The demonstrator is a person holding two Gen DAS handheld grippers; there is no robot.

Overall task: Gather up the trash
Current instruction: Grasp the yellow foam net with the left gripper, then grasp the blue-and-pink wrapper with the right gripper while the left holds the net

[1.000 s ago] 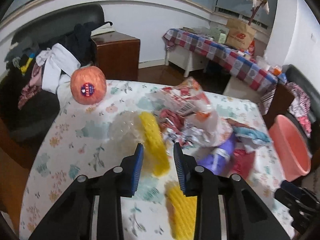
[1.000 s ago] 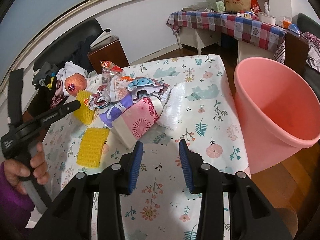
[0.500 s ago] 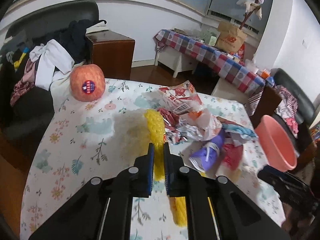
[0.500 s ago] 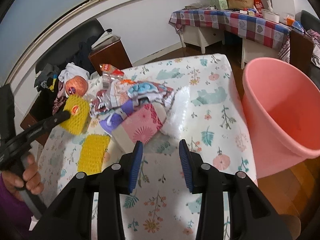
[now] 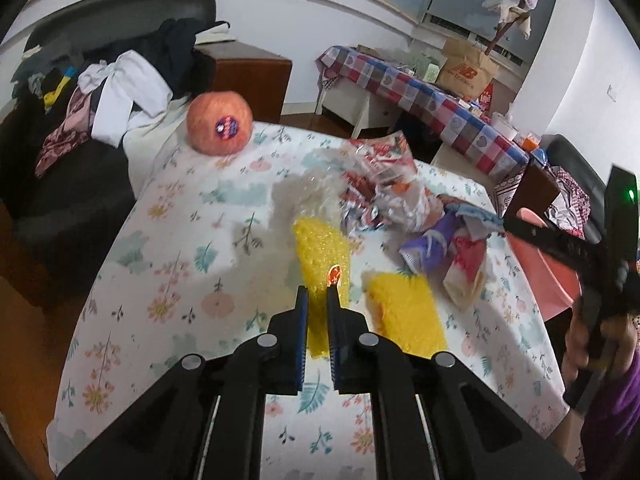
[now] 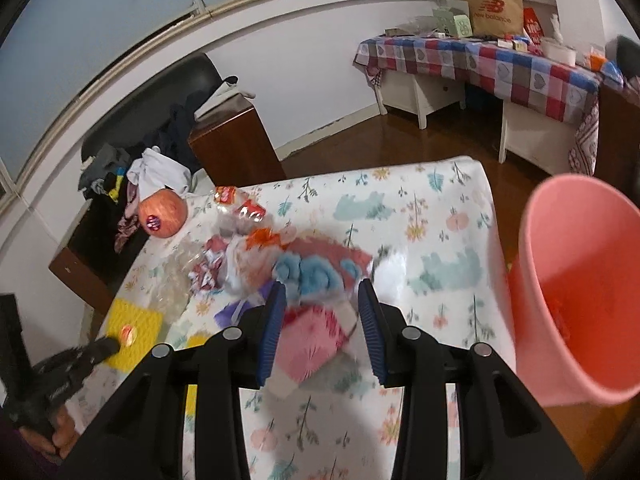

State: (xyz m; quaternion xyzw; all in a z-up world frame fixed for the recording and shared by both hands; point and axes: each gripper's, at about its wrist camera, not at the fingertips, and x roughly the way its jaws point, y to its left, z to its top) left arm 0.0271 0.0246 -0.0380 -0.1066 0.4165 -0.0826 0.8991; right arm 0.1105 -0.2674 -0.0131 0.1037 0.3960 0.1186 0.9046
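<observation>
Left wrist: yellow foam net [image 5: 320,264] pinched within hand-held gripper [image 5: 317,294].

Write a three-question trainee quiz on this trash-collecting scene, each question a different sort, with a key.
1. True or false: the left gripper is shut on the yellow foam net.
2. Multiple choice: the pink bin stands (A) on the table, (B) off the table's right edge, (C) beside the apple.
3. Fill in: the right gripper is ____, reaching into the wrapper pile.

Key: 1 true; 2 B; 3 open.
</observation>
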